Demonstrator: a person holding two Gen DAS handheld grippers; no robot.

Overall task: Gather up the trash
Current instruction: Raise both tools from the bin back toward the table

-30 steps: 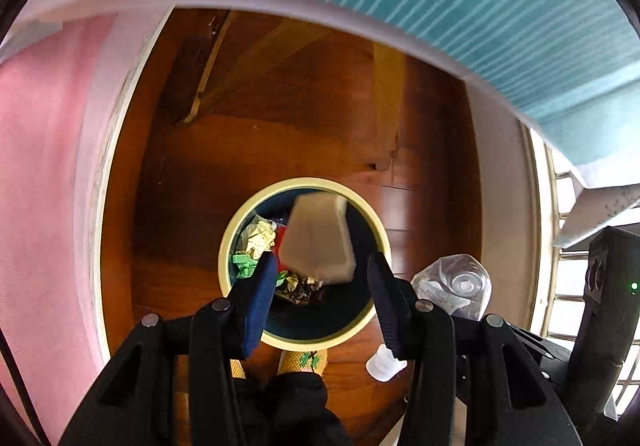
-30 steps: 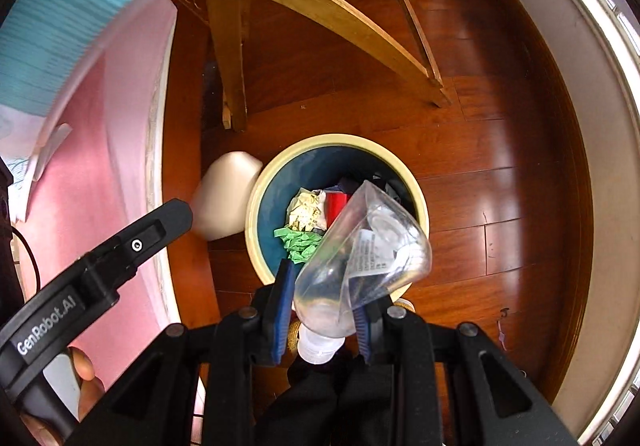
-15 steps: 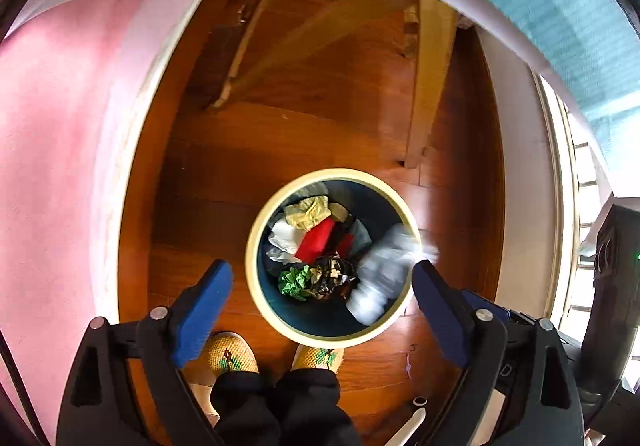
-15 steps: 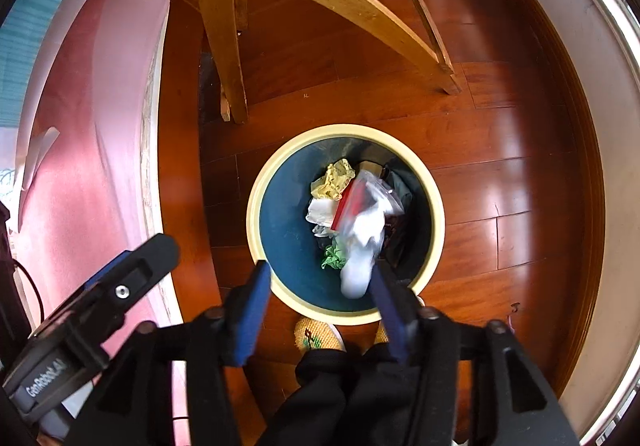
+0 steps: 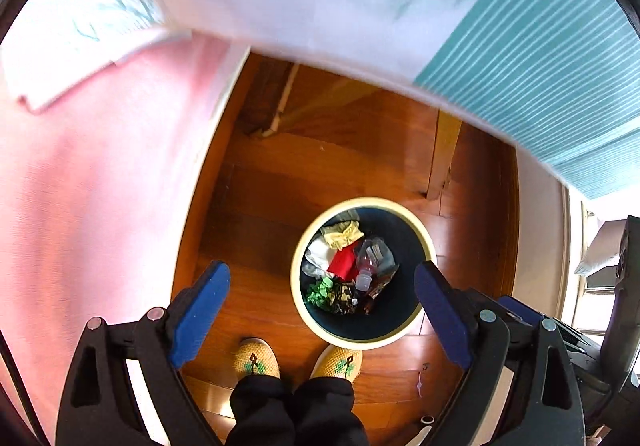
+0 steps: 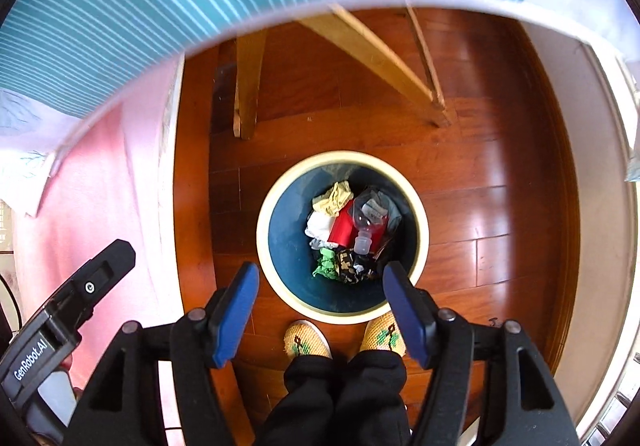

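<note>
A round trash bin (image 5: 298,258) with a cream rim and dark blue inside stands on the wood floor; it also shows in the right wrist view (image 6: 422,230). In it lie a clear plastic bottle (image 5: 370,258) (image 6: 368,218), a red item (image 5: 342,262) (image 6: 342,228), yellow, white and green crumpled scraps and a dark wrapper. My left gripper (image 5: 320,310) is open and empty, high above the bin. My right gripper (image 6: 320,302) is open and empty above the bin's near rim.
The person's feet in yellow knit slippers (image 5: 258,360) (image 6: 306,340) stand just before the bin. A pink cloth (image 5: 80,206) hangs at the left. A table edge with a teal striped cloth (image 6: 160,6) lies above. Wooden table legs (image 6: 248,82) stand behind the bin.
The beige piece left my left gripper and the clear bottle left my right gripper; the bottle now lies in the bin. Both grippers opened wide and rose away from the bin.
</note>
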